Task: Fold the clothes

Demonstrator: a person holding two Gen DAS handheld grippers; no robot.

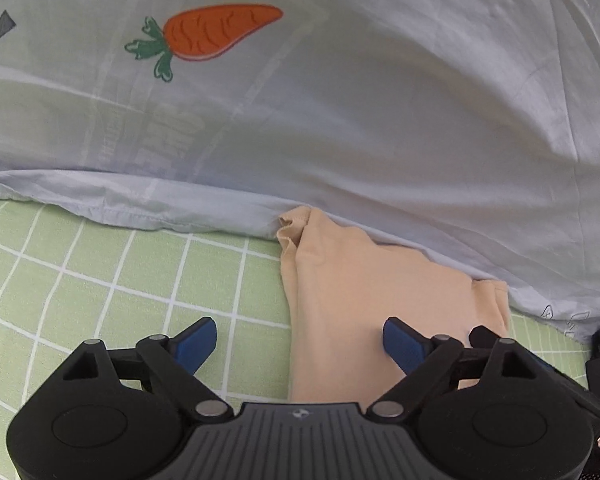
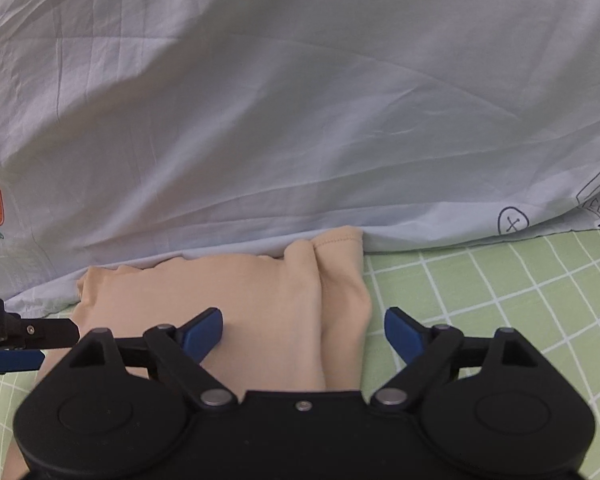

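Hand-held gripper on the left [image 1: 300, 344] and right one [image 2: 303, 334] are hovering spread (gripping nothing) over the folded beige garment [image 1: 376, 304] lying lower centre.

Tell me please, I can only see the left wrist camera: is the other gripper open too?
Observer: Yes, the right gripper is open, with nothing pinched.
Operator: Where is it?
Observer: Over the right edge of the beige garment. One finger is above the cloth and the other is above the green checked sheet.
Operator: Is that side folded?
Observer: Yes, a strip with a stitched hem lies folded along that edge.
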